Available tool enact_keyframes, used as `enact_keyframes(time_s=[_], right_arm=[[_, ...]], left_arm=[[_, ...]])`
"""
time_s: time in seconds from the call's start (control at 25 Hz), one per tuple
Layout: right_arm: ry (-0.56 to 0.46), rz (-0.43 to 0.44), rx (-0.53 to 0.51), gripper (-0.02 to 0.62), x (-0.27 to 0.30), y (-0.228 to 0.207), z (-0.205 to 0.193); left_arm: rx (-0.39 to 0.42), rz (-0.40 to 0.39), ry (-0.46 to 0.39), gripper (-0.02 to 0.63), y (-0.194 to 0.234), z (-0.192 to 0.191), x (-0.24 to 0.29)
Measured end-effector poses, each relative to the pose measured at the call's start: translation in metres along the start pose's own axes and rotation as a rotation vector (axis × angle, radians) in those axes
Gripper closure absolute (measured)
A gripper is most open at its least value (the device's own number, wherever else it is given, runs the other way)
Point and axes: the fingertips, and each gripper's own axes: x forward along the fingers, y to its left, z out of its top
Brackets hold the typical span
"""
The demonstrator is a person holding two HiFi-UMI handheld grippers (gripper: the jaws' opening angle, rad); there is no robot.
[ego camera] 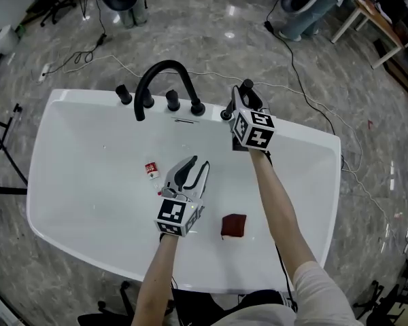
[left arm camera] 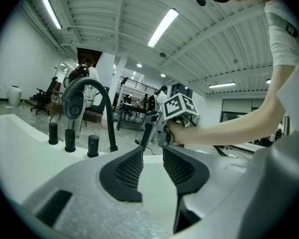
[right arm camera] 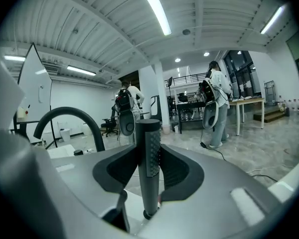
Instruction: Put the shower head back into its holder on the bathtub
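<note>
The shower head (right arm camera: 150, 158) is a slim black wand standing upright between the jaws of my right gripper (right arm camera: 150, 169), which is shut on it. In the head view this gripper (ego camera: 245, 99) is at the bathtub's back rim (ego camera: 306, 136), just right of the black faucet (ego camera: 166, 73), with a small black fitting (ego camera: 226, 115) beside it. The wand's top (ego camera: 247, 84) pokes out above the fingers. My left gripper (ego camera: 194, 166) hangs over the inside of the tub, open with nothing between its pads (left arm camera: 130, 169). From there it looks toward the right gripper (left arm camera: 162, 128).
Three black knobs (ego camera: 172, 100) stand on the rim by the arched faucet (left arm camera: 89, 103). A small red and white bottle (ego camera: 151, 170) and a dark red cloth (ego camera: 234, 225) lie in the tub. Cables run over the marble floor (ego camera: 211, 39); people and desks are behind.
</note>
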Motion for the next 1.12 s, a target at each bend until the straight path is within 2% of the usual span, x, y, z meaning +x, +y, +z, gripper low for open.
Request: enact_keyframes(time_s=[0.16,0.32,0.52,0.68,0.88,0.96,1.04,1.12], right_arm=[[0.039,-0.007,-0.026,0.454,0.014,0.001,-0.023],[0.076,-0.017,-0.018,0.454,0.019,-0.001,-0.049],[0.150,0.053,0.047,0.450,0.021,0.007,-0.042],[0.066,0.089,0.080,0.456,-0.007,0.017,0.014],[-0.064,0.123,0.135,0.537,-0.082,0.028,0.102],[-0.106,0.145,0.148,0.588,-0.124,0.034,0.133],[-0.156,0.172,0.156,0.592,-0.172,0.040,0.165],[-0.211,0.207,0.171,0.594,-0.226,0.044,0.191]], left_arm=[[0.018,-0.032,0.037,0.482,-0.001,-0.012,-0.005],[-0.031,0.007,0.041,0.483,0.014,-0.025,-0.015],[-0.073,0.033,0.011,0.483,0.017,-0.011,-0.022],[-0.069,0.045,-0.047,0.499,0.006,0.031,-0.027],[-0.099,0.049,-0.190,0.517,-0.039,0.101,-0.036],[-0.051,0.071,-0.222,0.558,-0.065,0.129,-0.046],[-0.002,0.097,-0.265,0.606,-0.091,0.157,-0.062],[0.011,0.110,-0.331,0.606,-0.116,0.184,-0.084]])
